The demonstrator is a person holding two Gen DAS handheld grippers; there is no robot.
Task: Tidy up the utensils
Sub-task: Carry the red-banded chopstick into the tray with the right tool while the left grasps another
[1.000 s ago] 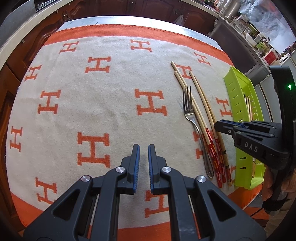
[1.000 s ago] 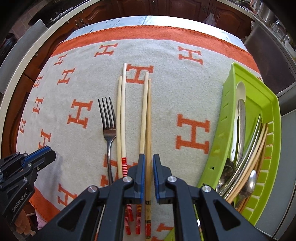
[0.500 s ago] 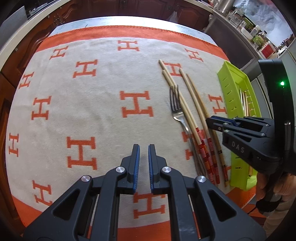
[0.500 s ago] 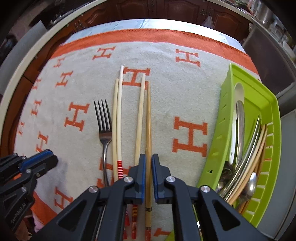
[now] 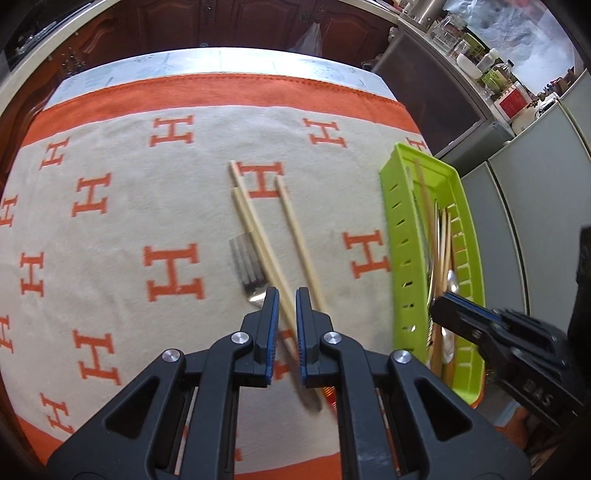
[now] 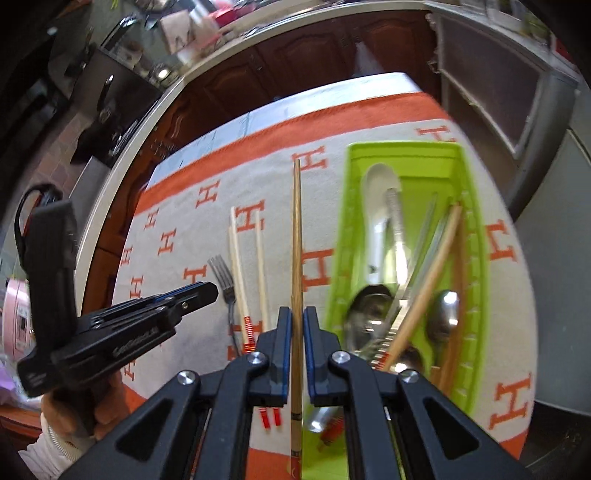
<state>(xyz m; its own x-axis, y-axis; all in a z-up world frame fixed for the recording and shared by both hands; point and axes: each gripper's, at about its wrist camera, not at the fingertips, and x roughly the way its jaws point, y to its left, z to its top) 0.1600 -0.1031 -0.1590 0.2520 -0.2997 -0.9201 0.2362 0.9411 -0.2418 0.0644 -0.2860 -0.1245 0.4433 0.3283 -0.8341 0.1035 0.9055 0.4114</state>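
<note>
A brown chopstick [image 6: 296, 258] is clamped between the pads of the right gripper [image 6: 296, 332], lifted off the blanket [image 6: 177, 236] just left of the green tray [image 6: 469, 258]. The left gripper [image 5: 283, 314] is clenched on nothing, above three pale chopsticks [image 5: 258, 236] and a fork [image 5: 247, 273] lying on the tabletop.

1. A home kitchen: dark wooden cabinets [image 5: 229, 26] with panelled doors run along the far side, under a pale counter edge.
2. Jars and bottles [image 5: 491, 70] crowd a shelf at far right.
3. A table near me wears an orange-and-cream cloth [image 5: 110, 229], with a green cutlery tray [image 6: 469, 258] of spoons on it.
</note>
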